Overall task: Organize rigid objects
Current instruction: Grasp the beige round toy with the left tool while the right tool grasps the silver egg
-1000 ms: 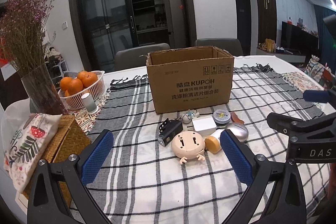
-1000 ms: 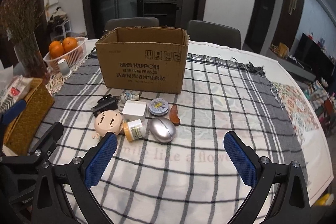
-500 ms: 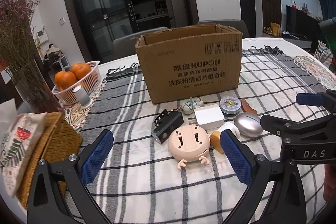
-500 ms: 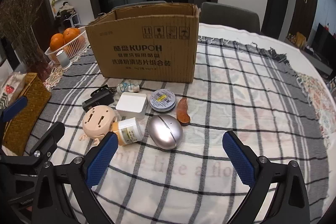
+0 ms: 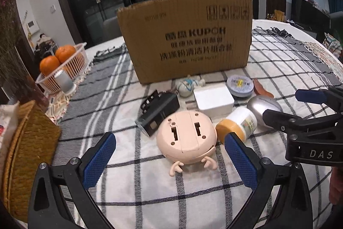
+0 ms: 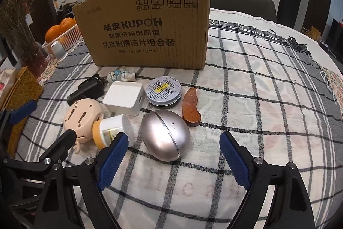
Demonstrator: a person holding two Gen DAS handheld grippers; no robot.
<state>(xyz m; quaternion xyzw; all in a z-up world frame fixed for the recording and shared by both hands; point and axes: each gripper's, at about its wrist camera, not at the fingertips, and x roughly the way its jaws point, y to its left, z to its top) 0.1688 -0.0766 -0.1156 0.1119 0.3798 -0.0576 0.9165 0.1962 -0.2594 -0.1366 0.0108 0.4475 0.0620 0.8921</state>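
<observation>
Nearest each camera, spread jaws line up on the clutter below a cardboard box

Left gripper (image 5: 170, 162) hangs open at 6 o'clock of the peach round toy (image 5: 186, 136), feet pointing back toward it; right gripper (image 6: 172, 160) is closing, pads still clear of the silver egg (image 6: 166, 135), whose long axis runs 11-to-5, probably its pick. At 12 o'clock waits the cardboard box (image 6: 145, 33), likely the destination

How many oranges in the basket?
2 visible, both in the white basket left of the box: one orange in front, one orange behind it. More may be hidden below.
</observation>
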